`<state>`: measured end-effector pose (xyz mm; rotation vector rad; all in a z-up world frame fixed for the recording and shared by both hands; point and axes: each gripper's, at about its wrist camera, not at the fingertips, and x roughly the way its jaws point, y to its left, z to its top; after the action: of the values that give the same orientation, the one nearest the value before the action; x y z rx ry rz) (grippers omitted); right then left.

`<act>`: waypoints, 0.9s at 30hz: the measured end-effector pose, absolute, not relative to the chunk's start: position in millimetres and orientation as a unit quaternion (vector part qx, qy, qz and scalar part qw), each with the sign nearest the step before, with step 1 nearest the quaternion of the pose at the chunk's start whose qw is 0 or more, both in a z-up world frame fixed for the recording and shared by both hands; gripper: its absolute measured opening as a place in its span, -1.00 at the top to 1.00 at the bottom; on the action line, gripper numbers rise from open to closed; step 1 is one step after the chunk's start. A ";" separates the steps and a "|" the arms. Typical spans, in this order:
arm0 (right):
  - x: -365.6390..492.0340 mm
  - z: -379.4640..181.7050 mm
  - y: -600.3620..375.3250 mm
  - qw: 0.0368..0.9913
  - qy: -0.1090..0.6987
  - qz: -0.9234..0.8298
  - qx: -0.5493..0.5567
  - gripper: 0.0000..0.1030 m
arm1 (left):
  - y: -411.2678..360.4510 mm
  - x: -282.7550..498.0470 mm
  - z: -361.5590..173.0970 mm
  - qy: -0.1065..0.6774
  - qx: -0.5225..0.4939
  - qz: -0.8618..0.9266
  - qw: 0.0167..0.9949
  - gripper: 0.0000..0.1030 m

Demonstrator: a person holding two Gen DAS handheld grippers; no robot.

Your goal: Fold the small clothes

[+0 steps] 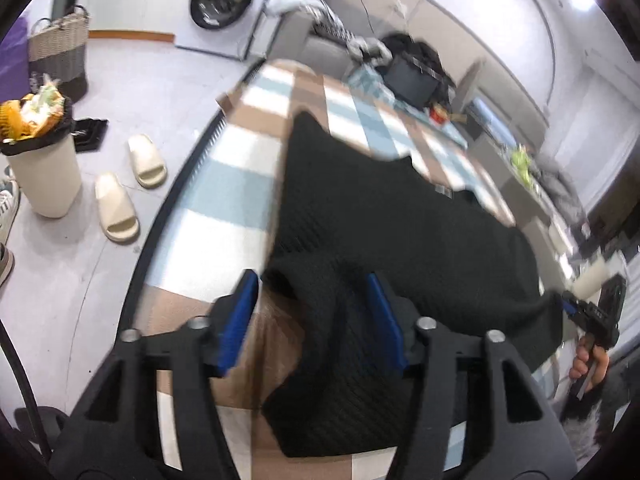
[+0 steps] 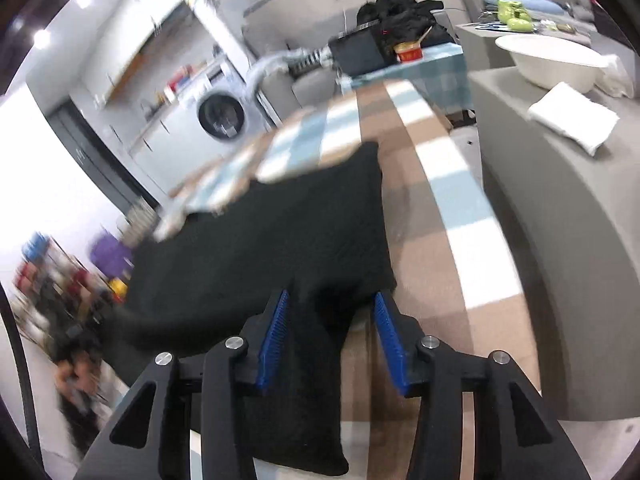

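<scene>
A black knitted garment (image 1: 392,216) lies spread on a table with a checked brown, blue and white cloth (image 1: 224,184). My left gripper (image 1: 311,276) hovers over the garment's near edge. Its blue pads (image 1: 240,320) stand apart, with a raised fold of the fabric between them, not pinched. In the right wrist view my right gripper (image 2: 331,295) is also open over the garment (image 2: 280,232). A strip of black fabric runs down between its pads (image 2: 276,332). The right gripper (image 1: 592,312), held in a hand, shows at the garment's far right corner in the left wrist view.
A black box (image 2: 356,54) and a red cup (image 2: 409,53) stand at the table's far end. A grey surface on the right holds a white basin (image 2: 548,64) and a folded white cloth (image 2: 572,120). On the floor are slippers (image 1: 120,208), a full bin (image 1: 40,168) and a basket (image 1: 60,48); a washing machine (image 1: 224,0) stands behind.
</scene>
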<state>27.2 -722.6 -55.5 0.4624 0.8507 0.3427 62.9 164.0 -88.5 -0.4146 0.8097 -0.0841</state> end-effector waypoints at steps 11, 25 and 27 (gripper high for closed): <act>87.4 -64.3 -720.0 0.865 0.434 0.141 0.208 0.01 | 174.5 103.2 -78.6 0.402 -0.187 -0.029 0.896 -0.11; 109.0 -61.6 -684.9 0.894 0.400 0.161 0.119 0.86 | 131.7 152.9 -88.9 0.405 -0.125 -0.054 0.904 0.95; 104.7 -50.1 -681.7 0.903 0.381 0.167 0.112 0.88 | 130.5 153.0 -79.9 0.391 -0.127 -0.058 0.910 0.96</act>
<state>104.7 -681.7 -50.1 0.2313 0.7867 0.3446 153.0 130.5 -79.9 -0.2613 0.8073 -0.1188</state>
